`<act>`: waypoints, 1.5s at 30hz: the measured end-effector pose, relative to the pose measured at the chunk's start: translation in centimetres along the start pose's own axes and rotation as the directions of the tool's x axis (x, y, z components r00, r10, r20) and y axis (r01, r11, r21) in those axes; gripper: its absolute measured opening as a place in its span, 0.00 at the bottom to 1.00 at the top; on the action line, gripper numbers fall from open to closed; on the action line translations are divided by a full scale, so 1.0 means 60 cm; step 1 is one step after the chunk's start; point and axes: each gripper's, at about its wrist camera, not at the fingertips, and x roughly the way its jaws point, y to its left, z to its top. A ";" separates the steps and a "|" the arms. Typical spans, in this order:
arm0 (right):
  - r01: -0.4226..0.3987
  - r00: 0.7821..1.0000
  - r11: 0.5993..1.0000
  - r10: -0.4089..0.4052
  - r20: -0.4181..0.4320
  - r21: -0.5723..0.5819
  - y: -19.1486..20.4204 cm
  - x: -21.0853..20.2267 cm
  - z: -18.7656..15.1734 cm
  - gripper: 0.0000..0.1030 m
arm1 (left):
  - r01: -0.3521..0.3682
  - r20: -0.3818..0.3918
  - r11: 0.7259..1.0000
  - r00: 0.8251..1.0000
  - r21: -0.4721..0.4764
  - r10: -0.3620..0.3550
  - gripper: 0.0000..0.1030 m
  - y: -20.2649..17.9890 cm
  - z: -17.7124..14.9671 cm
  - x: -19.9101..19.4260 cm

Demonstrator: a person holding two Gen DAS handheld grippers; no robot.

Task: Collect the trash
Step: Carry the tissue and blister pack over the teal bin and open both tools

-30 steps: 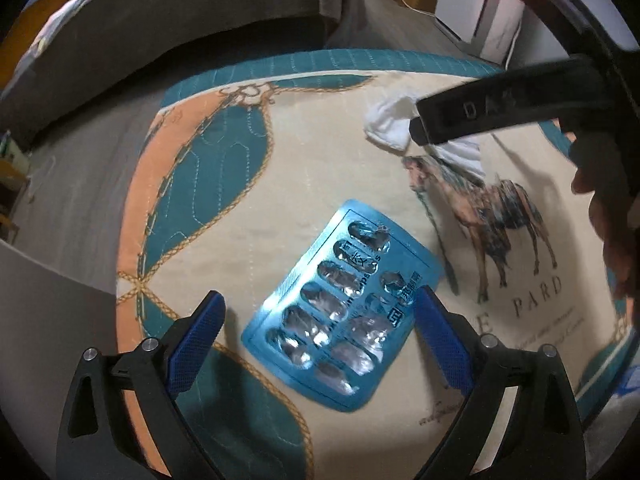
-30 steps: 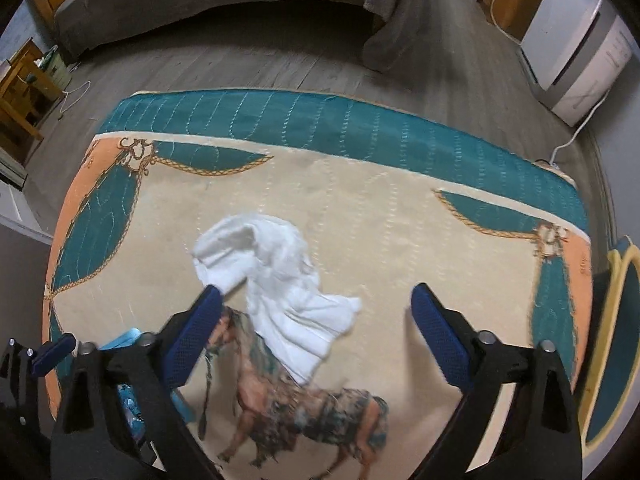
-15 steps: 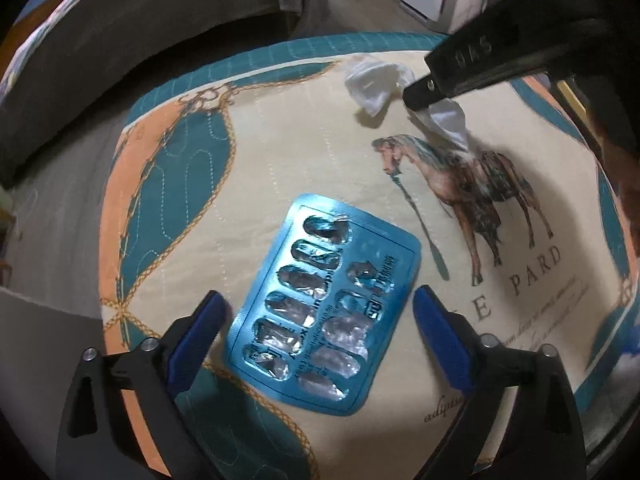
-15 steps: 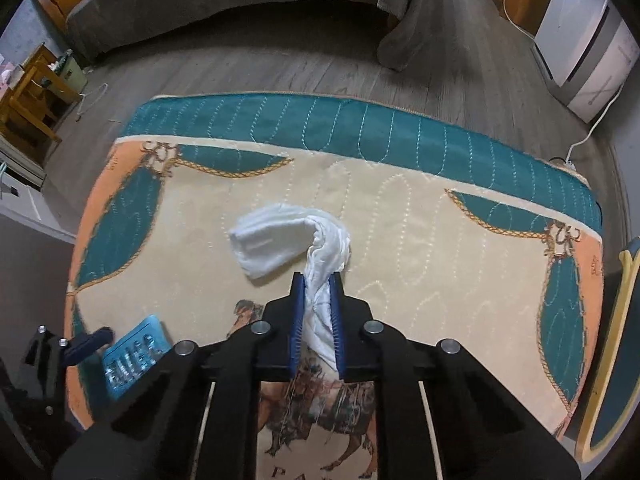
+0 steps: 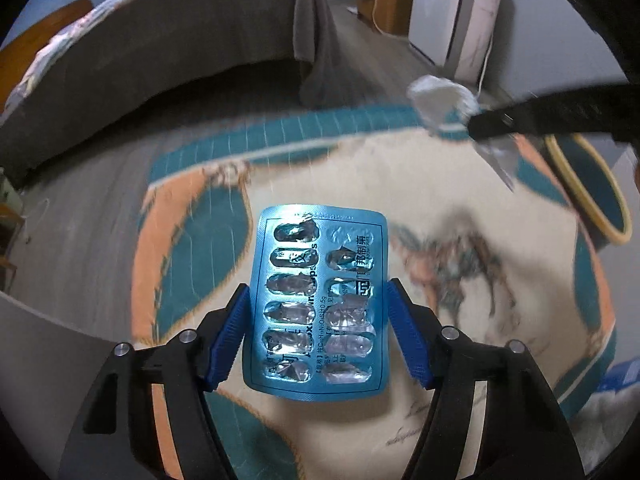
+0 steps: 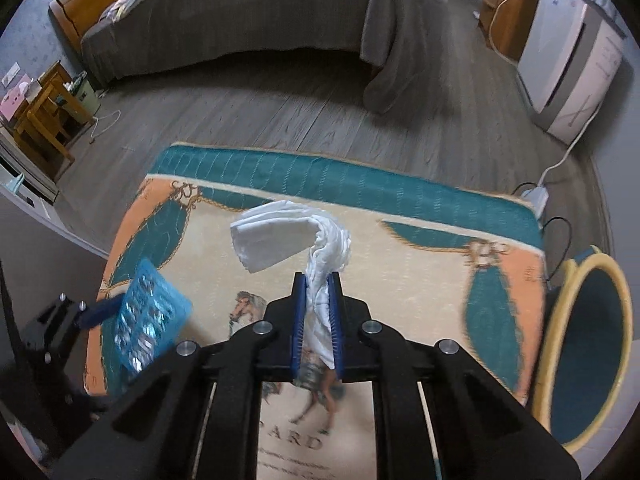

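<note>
Trash is up off the rug (image 6: 420, 264): left tongs (image 5: 316, 332) have just closed on the pill pack (image 5: 318, 304), right tongs (image 6: 317, 320) pinch the tissue (image 6: 288, 240) (ready to carry away).

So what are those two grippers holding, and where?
Left gripper clamps the blue blister pack across its long side edges; right gripper pinches the white tissue by one twisted end.

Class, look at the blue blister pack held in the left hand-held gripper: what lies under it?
Under the blister pack lies the patterned rug, cream, orange and teal. The patch of rug directly behind the pack is hidden.
</note>
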 end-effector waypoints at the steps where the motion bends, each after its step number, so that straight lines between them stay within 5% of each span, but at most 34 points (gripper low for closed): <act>1: 0.005 1.000 1.000 -0.005 0.009 0.002 -0.010 -0.012 -0.004 0.11 | -0.004 0.008 1.000 1.000 -0.004 0.004 0.67 -0.005 0.001 -0.004; 14: 0.089 0.995 0.981 -0.096 0.034 0.172 -0.204 -0.108 -0.111 0.11 | 0.058 0.091 0.992 0.993 0.113 -0.068 0.67 -0.193 0.089 -0.004; 24: 0.134 0.979 0.931 -0.176 0.098 0.341 -0.378 -0.187 -0.161 0.11 | 0.151 0.128 0.956 0.974 0.252 -0.187 0.67 -0.363 0.127 -0.015; 31: 0.177 0.974 0.887 -0.221 0.057 0.426 -0.481 -0.196 -0.202 0.11 | 0.206 0.104 0.931 0.964 0.302 -0.247 0.67 -0.445 0.133 -0.008; 41: 0.177 0.974 0.838 -0.223 0.027 0.517 -0.543 -0.168 -0.233 0.13 | 0.312 0.066 0.883 0.932 0.349 -0.356 0.69 -0.553 0.195 0.026; 45: 0.146 0.974 0.815 -0.219 0.065 0.561 -0.559 -0.167 -0.237 0.28 | 0.308 0.046 0.873 0.936 0.379 -0.350 0.78 -0.577 0.204 0.049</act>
